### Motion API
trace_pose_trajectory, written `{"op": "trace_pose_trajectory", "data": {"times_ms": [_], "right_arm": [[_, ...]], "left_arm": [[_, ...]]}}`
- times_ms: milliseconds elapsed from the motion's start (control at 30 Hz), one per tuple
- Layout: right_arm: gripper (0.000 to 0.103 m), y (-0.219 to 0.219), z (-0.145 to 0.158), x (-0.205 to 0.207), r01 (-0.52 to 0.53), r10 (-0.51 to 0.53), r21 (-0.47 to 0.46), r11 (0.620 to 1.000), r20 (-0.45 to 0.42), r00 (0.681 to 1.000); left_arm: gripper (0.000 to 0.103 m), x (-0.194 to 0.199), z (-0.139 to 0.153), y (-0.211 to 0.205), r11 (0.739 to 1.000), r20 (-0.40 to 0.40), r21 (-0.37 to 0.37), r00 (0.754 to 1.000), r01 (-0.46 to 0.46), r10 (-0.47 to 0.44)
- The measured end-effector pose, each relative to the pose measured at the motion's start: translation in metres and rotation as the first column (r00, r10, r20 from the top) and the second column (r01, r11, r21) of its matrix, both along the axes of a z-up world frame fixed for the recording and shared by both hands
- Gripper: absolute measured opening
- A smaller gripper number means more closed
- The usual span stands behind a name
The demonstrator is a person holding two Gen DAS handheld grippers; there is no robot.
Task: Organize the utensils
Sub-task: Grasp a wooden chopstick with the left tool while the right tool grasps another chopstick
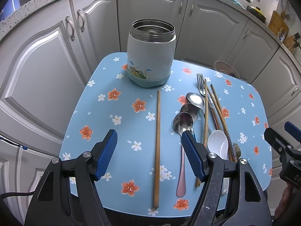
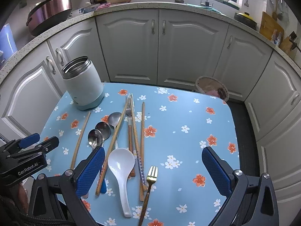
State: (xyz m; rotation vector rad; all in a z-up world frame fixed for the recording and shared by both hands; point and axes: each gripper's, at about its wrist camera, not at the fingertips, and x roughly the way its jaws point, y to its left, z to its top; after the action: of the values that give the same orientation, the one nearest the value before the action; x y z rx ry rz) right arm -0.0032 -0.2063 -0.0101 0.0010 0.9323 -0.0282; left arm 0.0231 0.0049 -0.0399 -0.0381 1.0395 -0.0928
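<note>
An open pale green steel jar [image 1: 151, 56] stands at the far side of the blue flowered table [image 1: 120, 124]; it also shows in the right wrist view [image 2: 82, 82]. A single wooden chopstick [image 1: 157, 146] lies between the fingers of my open, empty left gripper [image 1: 149, 141]. To its right lie metal spoons [image 1: 183, 121], a steel fork [image 1: 201, 84], more chopsticks [image 1: 206, 113] and a white ladle spoon [image 1: 218, 145]. My right gripper [image 2: 153, 160] is open and empty above the white spoon [image 2: 121, 166] and a gold fork [image 2: 150, 180].
White kitchen cabinets [image 2: 158, 47] ring the table under a speckled counter [image 2: 131, 5]. A woven basket [image 2: 211, 88] sits on the floor behind the table's far right corner. A pink pan [image 2: 50, 9] rests on the counter at left.
</note>
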Motion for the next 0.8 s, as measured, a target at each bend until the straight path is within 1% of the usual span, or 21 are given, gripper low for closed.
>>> {"op": "trace_pose_trajectory", "data": {"times_ms": [133,200,233,267,300,367,400,433,467,533,567,600,667,733,800], "right_arm": [[0.102,-0.003,-0.003,0.003,-0.022,0.023,0.03,0.999,-0.011,1.0],[0.098,-0.006,-0.006,0.007,-0.047,0.048,0.061,0.997,-0.025,0.999],[0.091,-0.007,-0.008,0.009,-0.059,0.062,0.081,0.995,-0.033,0.998],[0.082,-0.009,-0.009,0.013,-0.074,0.08,0.114,0.991,-0.046,0.996],[0.078,-0.011,-0.012,0.017,-0.086,0.097,0.156,0.984,-0.062,0.993],[0.057,-0.012,-0.016,0.026,-0.104,0.126,0.224,0.969,-0.088,0.988],[0.054,-0.01,-0.02,0.033,-0.116,0.147,0.255,0.96,-0.107,0.983],[0.05,-0.006,-0.022,0.037,-0.126,0.16,0.264,0.956,-0.113,0.981],[0.045,-0.002,-0.025,0.043,-0.141,0.179,0.276,0.951,-0.118,0.977],[0.04,0.005,-0.031,0.054,-0.159,0.206,0.3,0.94,-0.133,0.969],[0.038,0.01,-0.035,0.061,-0.168,0.223,0.321,0.932,-0.143,0.964],[0.037,0.014,-0.039,0.068,-0.176,0.239,0.341,0.923,-0.15,0.959],[0.032,0.021,-0.047,0.08,-0.176,0.248,0.357,0.918,-0.168,0.954],[0.028,0.025,-0.057,0.093,-0.168,0.252,0.371,0.913,-0.193,0.948],[0.027,0.028,-0.067,0.104,-0.15,0.248,0.384,0.911,-0.219,0.944]], "left_arm": [[0.071,0.002,-0.006,-0.001,1.0,-0.018,0.0,1.0,0.018,-0.018],[0.071,0.004,-0.012,-0.002,0.999,-0.037,-0.007,0.999,0.033,-0.034],[0.071,0.005,-0.016,-0.003,0.999,-0.046,-0.009,0.998,0.044,-0.045],[0.071,0.006,-0.019,-0.004,0.999,-0.055,-0.009,0.997,0.054,-0.054],[0.071,0.008,-0.022,-0.004,0.998,-0.062,-0.008,0.996,0.059,-0.06],[0.071,0.013,-0.031,-0.005,0.998,-0.086,-0.01,0.994,0.069,-0.069],[0.069,0.018,-0.036,-0.005,0.997,-0.104,-0.021,0.992,0.07,-0.072],[0.067,0.02,-0.039,-0.004,0.997,-0.113,-0.027,0.991,0.07,-0.072],[0.063,0.024,-0.043,-0.004,0.997,-0.122,-0.036,0.99,0.07,-0.074],[0.062,0.031,-0.049,-0.005,0.996,-0.139,-0.044,0.987,0.076,-0.081],[0.059,0.034,-0.053,-0.006,0.996,-0.144,-0.038,0.986,0.076,-0.081],[0.055,0.037,-0.056,-0.007,0.996,-0.152,-0.033,0.985,0.08,-0.084],[0.05,0.044,-0.061,-0.01,0.995,-0.174,-0.031,0.98,0.096,-0.1],[0.049,0.049,-0.065,-0.012,0.994,-0.182,-0.028,0.977,0.105,-0.108],[0.049,0.053,-0.067,-0.013,0.994,-0.185,-0.022,0.977,0.107,-0.109]]}}
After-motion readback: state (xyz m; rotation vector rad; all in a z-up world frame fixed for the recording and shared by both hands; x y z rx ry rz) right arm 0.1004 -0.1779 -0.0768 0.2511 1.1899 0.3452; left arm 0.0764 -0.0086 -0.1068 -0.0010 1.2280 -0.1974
